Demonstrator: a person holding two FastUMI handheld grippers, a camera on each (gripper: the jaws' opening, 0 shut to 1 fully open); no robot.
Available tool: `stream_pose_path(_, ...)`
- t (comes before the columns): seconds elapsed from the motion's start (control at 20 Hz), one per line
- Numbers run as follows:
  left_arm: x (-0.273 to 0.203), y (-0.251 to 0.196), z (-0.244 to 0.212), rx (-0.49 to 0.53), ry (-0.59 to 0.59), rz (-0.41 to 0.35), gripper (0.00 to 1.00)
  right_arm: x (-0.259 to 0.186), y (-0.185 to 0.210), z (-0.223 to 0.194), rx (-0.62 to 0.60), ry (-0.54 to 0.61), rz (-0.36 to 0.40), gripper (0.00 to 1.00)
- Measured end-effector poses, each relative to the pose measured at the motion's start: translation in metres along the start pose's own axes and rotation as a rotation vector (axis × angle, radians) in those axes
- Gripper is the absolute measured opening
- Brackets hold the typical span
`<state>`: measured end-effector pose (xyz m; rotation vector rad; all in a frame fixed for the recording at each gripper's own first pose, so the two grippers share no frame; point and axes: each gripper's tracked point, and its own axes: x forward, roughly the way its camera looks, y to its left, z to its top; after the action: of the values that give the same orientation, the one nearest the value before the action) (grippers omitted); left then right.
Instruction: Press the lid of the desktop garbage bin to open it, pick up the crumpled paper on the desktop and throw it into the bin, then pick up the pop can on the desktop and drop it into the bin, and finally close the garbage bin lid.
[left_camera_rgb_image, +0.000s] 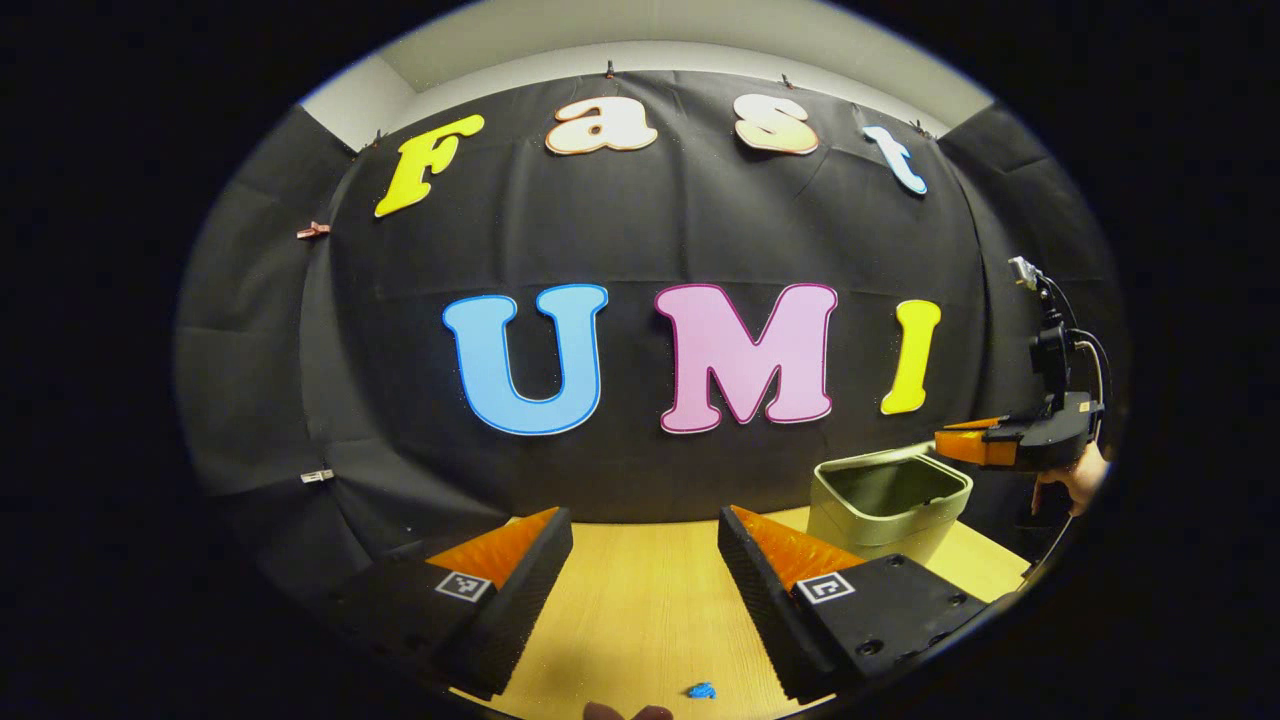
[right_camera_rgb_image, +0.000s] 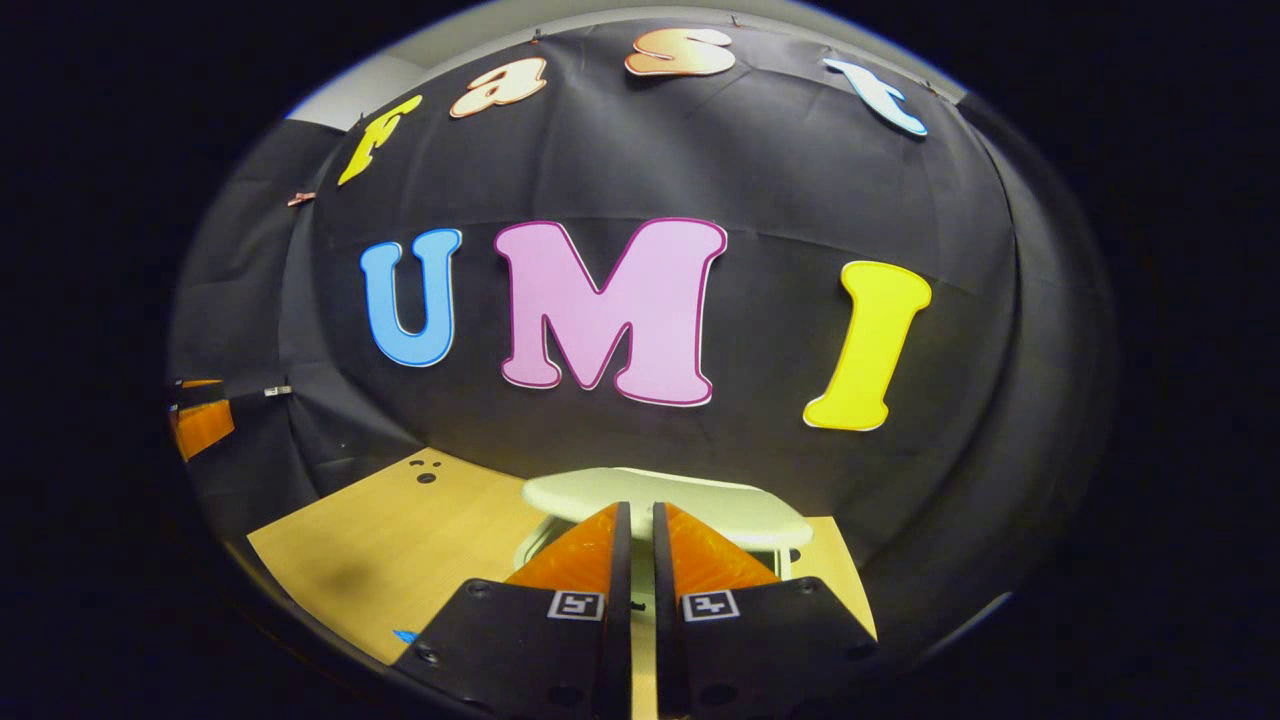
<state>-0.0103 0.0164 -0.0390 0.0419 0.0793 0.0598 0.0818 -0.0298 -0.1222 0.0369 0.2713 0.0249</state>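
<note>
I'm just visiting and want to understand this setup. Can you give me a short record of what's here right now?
table: pale wood
bin: far right of the table, its inside on show in the left gripper view
lid: pale, just ahead of the right gripper's fingers
left gripper: open, empty, above the table
right gripper: fingers nearly together, nothing between them, at the bin's top edge
hand: holds the right gripper
scrap: small blue bit on the table's near edge
</note>
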Motion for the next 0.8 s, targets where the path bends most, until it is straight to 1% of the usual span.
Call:
stream_pose_path(0.05,0.0,0.0,-0.001,-0.002,0.004,-0.006,0.95,-0.003,0.002,0.001,-0.013,-0.003,0.001,0.15)
stream_pose_path(0.15,0.001,-0.002,-0.005,-0.007,0.015,-0.02,0.95,-0.008,0.006,0.002,-0.033,-0.008,0.006,0.23)
stream_pose_path(0.2,0.002,-0.004,-0.009,-0.007,0.023,-0.029,0.95,-0.013,0.009,0.002,-0.042,-0.007,0.011,0.31)
stream_pose_path(0.25,0.003,-0.006,-0.013,-0.004,0.036,-0.041,0.95,-0.016,0.013,0.0,-0.05,-0.003,0.015,0.33)
stream_pose_path(0.3,0.005,-0.009,-0.02,0.0,0.056,-0.059,0.95,-0.02,0.017,-0.001,-0.057,-0.004,0.022,0.46)
stream_pose_path(0.35,0.007,-0.012,-0.028,0.006,0.082,-0.076,0.95,-0.026,0.021,-0.001,-0.064,-0.003,0.03,0.48)
stream_pose_path(0.5,0.009,-0.018,-0.058,-0.001,0.161,-0.119,0.95,-0.038,0.033,-0.007,-0.078,-0.003,0.042,0.59)
stream_pose_path(0.6,0.01,-0.024,-0.078,-0.012,0.205,-0.149,0.95,-0.049,0.037,-0.011,-0.082,-0.006,0.038,0.59)
stream_pose_path(0.65,0.01,-0.028,-0.089,-0.012,0.23,-0.164,0.95,-0.054,0.04,-0.013,-0.083,-0.004,0.039,0.61)
stream_pose_path(0.7,0.009,-0.03,-0.103,-0.007,0.256,-0.177,0.95,-0.058,0.043,-0.016,-0.082,-0.001,0.041,0.69)
stream_pose_path(0.75,0.009,-0.033,-0.118,0.001,0.284,-0.191,0.95,-0.062,0.045,-0.018,-0.08,0.003,0.04,0.71)
stream_pose_path(0.8,0.007,-0.037,-0.135,0.01,0.318,-0.208,0.95,-0.068,0.047,-0.02,-0.075,0.004,0.038,0.71)
